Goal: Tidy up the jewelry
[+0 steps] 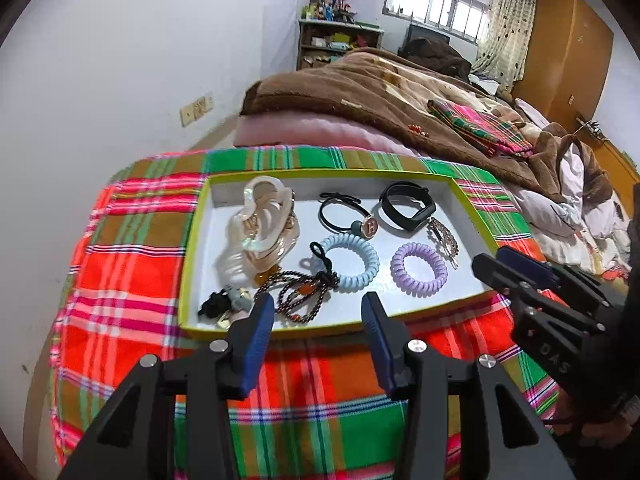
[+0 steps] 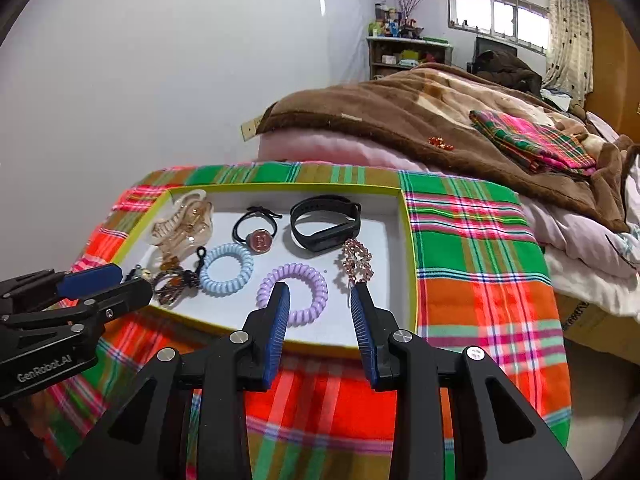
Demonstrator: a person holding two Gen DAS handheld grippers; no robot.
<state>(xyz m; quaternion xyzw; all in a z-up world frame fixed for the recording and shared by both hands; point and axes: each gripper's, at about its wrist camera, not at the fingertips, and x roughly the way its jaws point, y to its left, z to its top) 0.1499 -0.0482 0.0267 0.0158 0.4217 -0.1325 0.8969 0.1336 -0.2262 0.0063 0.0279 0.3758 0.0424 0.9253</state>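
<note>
A shallow white tray with a yellow-green rim (image 1: 472,208) (image 2: 410,240) lies on a plaid cloth. In it are clear hair claws (image 1: 260,224) (image 2: 182,222), a black tie with an H button (image 1: 370,227) (image 2: 262,240), a black wristband (image 1: 406,208) (image 2: 324,224), a blue coil tie (image 1: 352,258) (image 2: 226,268), a purple coil tie (image 1: 418,266) (image 2: 294,292), a beaded band (image 1: 296,296) (image 2: 174,284) and a rhinestone clip (image 1: 442,238) (image 2: 358,258). My left gripper (image 1: 318,312) is open above the tray's near edge, empty. My right gripper (image 2: 318,300) is open over the purple tie, holding nothing.
The plaid cloth (image 1: 132,248) (image 2: 480,248) covers a small surface beside a bed with a brown blanket (image 1: 360,92) (image 2: 400,108). A folded plaid cloth (image 1: 484,128) (image 2: 536,140) lies on the bed. A white wall stands on the left, a shelf (image 1: 336,44) at the back.
</note>
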